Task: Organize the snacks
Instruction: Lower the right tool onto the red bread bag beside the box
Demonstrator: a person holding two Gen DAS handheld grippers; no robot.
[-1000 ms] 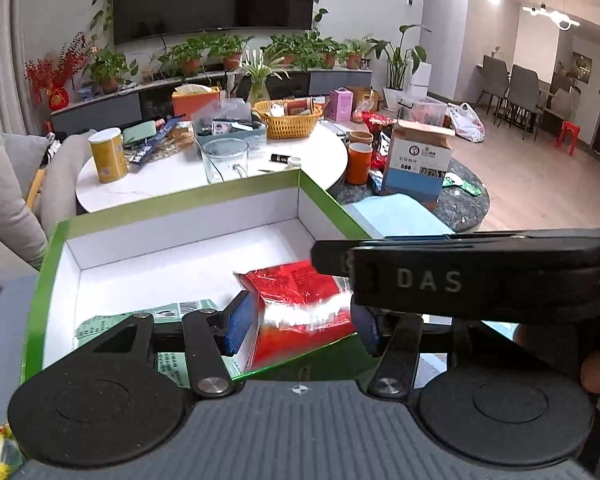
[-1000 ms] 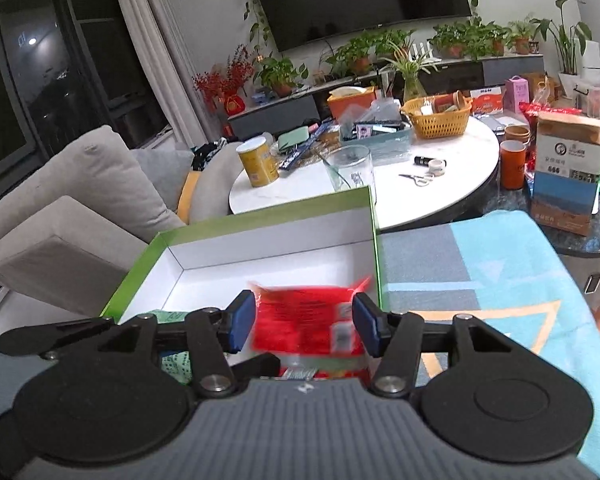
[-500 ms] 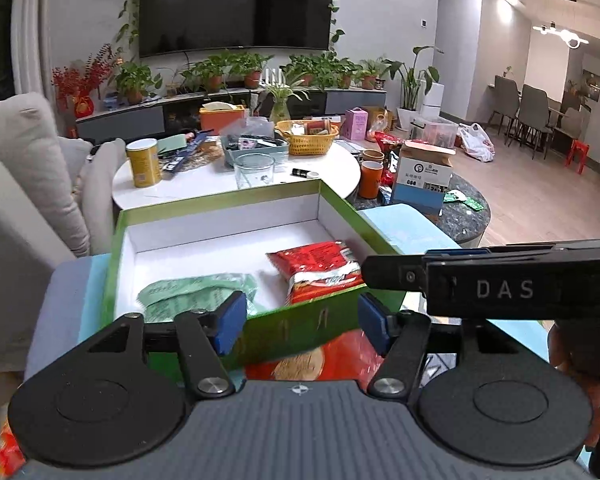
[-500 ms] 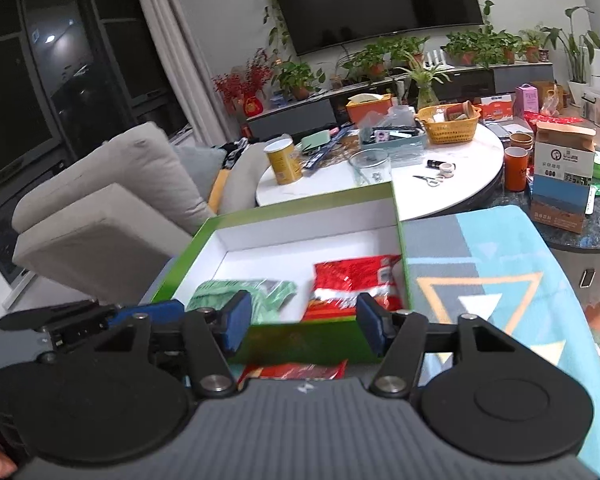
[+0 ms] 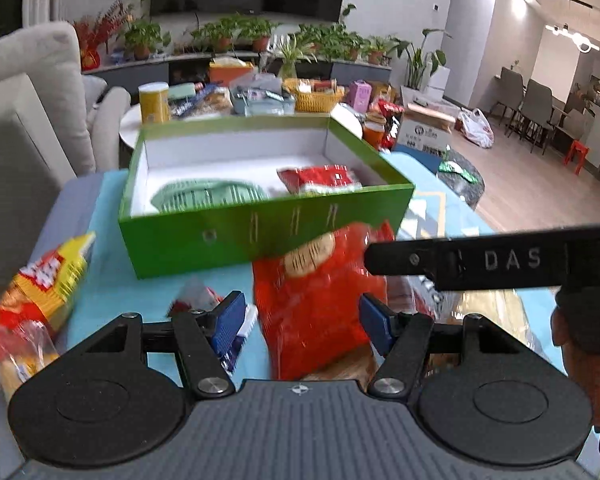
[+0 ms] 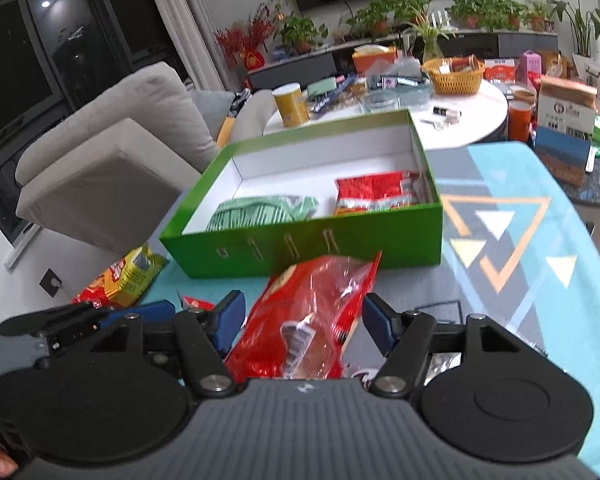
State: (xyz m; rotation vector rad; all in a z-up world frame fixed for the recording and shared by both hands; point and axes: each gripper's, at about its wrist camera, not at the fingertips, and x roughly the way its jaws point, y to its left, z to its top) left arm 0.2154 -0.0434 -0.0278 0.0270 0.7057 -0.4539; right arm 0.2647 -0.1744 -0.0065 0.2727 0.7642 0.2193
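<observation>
Just near of the green box (image 6: 300, 240), lying on the patterned cloth (image 6: 520, 240): large red snack bag (image 6: 312, 320), long axis near-to-far, framed between the parted, empty right gripper (image 6: 303, 318), left gripper (image 5: 302, 322) likewise parted and empty.

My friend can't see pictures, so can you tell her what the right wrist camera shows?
An open tool hovers over a big red snack bag lying on a blue patterned cloth, not gripping it. Just beyond sits a green box holding a green packet and a red packet. A yellow snack bag lies to the left.
</observation>
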